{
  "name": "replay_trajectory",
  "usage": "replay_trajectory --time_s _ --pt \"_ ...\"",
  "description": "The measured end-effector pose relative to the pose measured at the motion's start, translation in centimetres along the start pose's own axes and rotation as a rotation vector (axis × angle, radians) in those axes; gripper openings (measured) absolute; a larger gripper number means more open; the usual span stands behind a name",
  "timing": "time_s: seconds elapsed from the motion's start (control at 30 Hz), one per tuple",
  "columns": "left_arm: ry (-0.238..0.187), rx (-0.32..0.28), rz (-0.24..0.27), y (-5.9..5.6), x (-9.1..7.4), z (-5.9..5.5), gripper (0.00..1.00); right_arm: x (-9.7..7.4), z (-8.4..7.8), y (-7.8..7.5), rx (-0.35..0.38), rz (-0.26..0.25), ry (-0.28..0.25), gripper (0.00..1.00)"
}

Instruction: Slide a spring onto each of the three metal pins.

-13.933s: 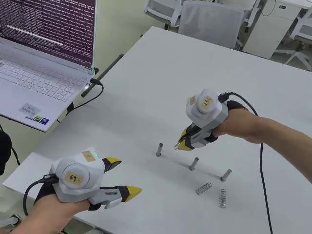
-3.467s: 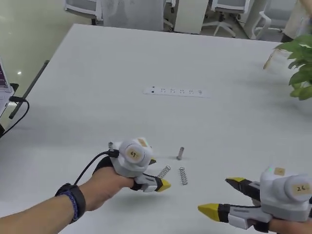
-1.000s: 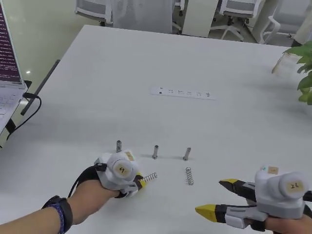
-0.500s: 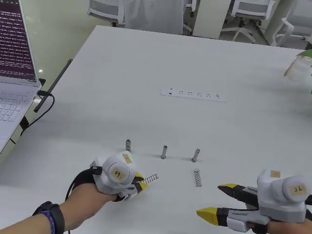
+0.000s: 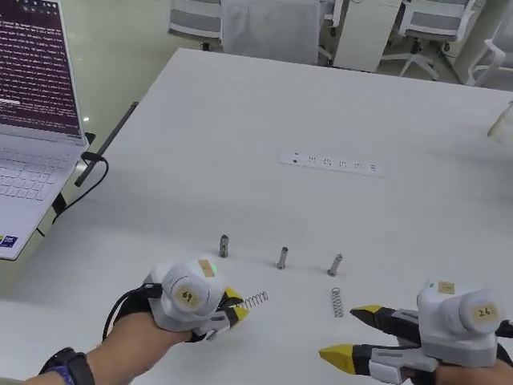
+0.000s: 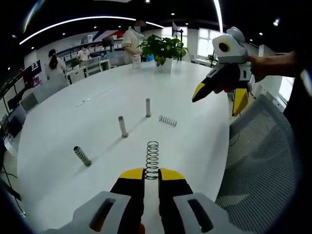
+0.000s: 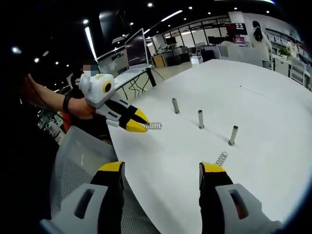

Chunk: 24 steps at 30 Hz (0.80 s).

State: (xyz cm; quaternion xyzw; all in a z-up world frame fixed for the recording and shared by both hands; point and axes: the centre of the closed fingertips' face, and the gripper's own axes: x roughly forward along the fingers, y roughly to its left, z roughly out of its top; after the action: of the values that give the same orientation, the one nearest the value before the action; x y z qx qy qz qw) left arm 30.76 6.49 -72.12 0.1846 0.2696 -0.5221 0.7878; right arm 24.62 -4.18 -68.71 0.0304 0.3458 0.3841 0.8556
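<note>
Your left gripper (image 5: 236, 309) has its fingers closed on one end of a spring (image 5: 256, 300), which sticks out over the white table (image 5: 321, 104), near you and just short of a row of three upright metal pins. The left pin (image 5: 224, 245) already wears a coil, the middle pin (image 5: 282, 257) and right pin (image 5: 335, 265) are bare, and a loose spring (image 5: 337, 301) lies on the table near the right pin. Your right gripper (image 5: 350, 331) hovers off to the right with its fingers spread wide, gripping nothing.

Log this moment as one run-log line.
left gripper shut on spring | right gripper open | left pin sprung, other pins bare | loose spring idle
</note>
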Motion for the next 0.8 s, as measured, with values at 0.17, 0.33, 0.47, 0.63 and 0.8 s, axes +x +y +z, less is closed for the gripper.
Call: replay_trajectory --time_s 0.17,0.33,0.47,0.63,0.8 --pt "-0.027 -0.009 0.003 0.0 -0.7 0.8 0.02 0.7 1.0 0.4 -0.015 0.030 -0.007 0.59" --pt "-0.045 -0.005 0.007 -0.1 -1.2 1.5 0.02 1.3 1.8 0.8 -0.035 0.057 -0.007 0.58" --pt "-0.056 0.002 0.005 -0.4 -1.5 2.0 0.02 2.0 2.1 0.9 -0.058 0.073 0.005 0.56" --pt "-0.063 0.007 -0.002 -0.9 -1.5 2.4 0.02 2.6 2.9 1.1 -0.071 0.095 -0.004 0.53" --pt "-0.067 0.020 -0.018 -1.7 -1.4 2.8 0.02 3.6 3.4 1.0 -0.084 0.103 0.007 0.52"
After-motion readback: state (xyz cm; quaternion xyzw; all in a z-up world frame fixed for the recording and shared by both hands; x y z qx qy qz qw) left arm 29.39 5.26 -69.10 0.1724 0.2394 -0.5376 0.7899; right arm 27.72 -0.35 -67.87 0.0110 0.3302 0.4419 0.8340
